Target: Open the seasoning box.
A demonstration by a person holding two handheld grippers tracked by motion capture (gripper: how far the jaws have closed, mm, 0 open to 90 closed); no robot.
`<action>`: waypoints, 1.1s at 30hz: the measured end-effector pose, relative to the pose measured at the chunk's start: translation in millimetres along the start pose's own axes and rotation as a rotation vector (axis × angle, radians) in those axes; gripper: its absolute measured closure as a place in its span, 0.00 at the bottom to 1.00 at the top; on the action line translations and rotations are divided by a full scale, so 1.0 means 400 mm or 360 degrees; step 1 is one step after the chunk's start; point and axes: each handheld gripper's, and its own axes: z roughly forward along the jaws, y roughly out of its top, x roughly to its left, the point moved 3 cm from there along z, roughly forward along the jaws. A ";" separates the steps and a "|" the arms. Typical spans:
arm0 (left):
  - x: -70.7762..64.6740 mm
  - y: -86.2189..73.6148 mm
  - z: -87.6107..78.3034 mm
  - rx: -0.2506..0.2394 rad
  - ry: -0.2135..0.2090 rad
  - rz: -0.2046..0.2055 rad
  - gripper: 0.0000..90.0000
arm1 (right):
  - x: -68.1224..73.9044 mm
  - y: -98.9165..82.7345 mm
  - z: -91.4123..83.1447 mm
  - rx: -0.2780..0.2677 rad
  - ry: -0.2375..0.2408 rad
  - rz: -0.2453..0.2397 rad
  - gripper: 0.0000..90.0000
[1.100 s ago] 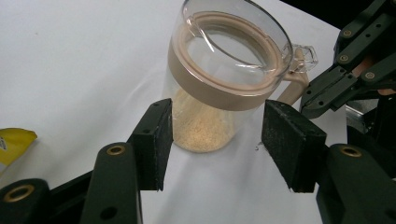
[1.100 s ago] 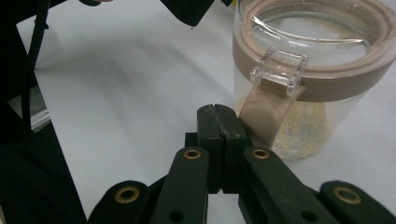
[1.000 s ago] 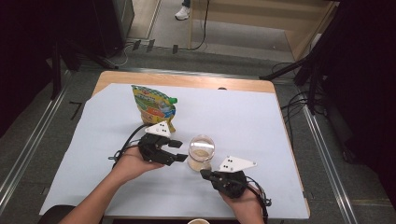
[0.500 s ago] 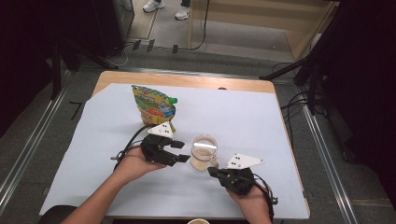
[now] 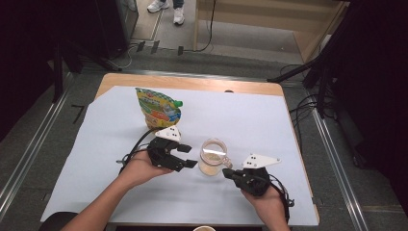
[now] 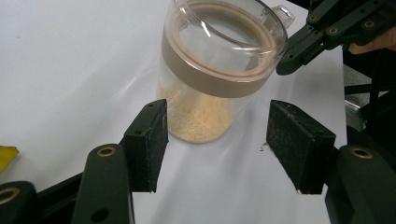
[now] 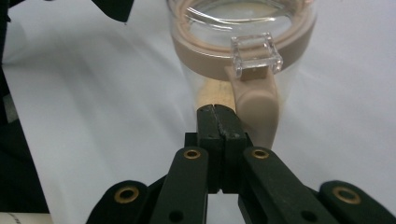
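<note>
The jar (image 5: 212, 157) stands upright on the white sheet (image 5: 250, 115) near the front middle of the tabletop (image 5: 192, 83), between my two tools. It is clear glass with a tan band round the top, a clear lid with a small square tab, and a tan clasp hanging down one side. A low layer of pale yellow powder (image 6: 198, 119) lies at the bottom.

My left tool (image 5: 191, 161) sits just left of the jar. Its jaws have just been opening and stand moderately wide; in the left gripper view (image 6: 229, 140) the jar's base is ahead of the gap, and the pads (image 6: 152, 140) do not touch the glass.

My right tool (image 5: 226, 172) is just to the jar's right and a little nearer me. Its jaws are pressed flat together with nothing between them, and in the right gripper view (image 7: 219, 114) the tips sit close beside the clasp (image 7: 254, 107); I cannot tell whether they touch it.

Behind my left tool a colourful pouch (image 5: 156, 108) with a green cap stands on the sheet, apart from the jar.
</note>
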 end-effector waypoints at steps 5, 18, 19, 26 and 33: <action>-0.009 0.004 0.003 0.0003 -0.0008 0.0017 0.43 | -0.036 -0.001 -0.006 0.0013 -0.0011 0.0045 1.00; -0.025 0.032 0.018 -0.0034 -0.0077 0.0004 0.32 | -0.106 0.009 -0.022 0.0005 -0.0016 0.0117 1.00; -0.024 0.039 0.024 -0.0026 -0.0082 0.0014 0.32 | -0.111 0.011 -0.023 0.0007 -0.0024 0.0122 1.00; -0.006 0.064 0.056 -0.0057 -0.0091 -0.0018 0.27 | -0.149 0.025 -0.012 0.0006 -0.0037 0.0133 1.00; -0.006 0.083 0.076 -0.0030 -0.0052 0.0033 0.21 | -0.139 0.028 -0.056 -0.0032 -0.0023 0.0146 1.00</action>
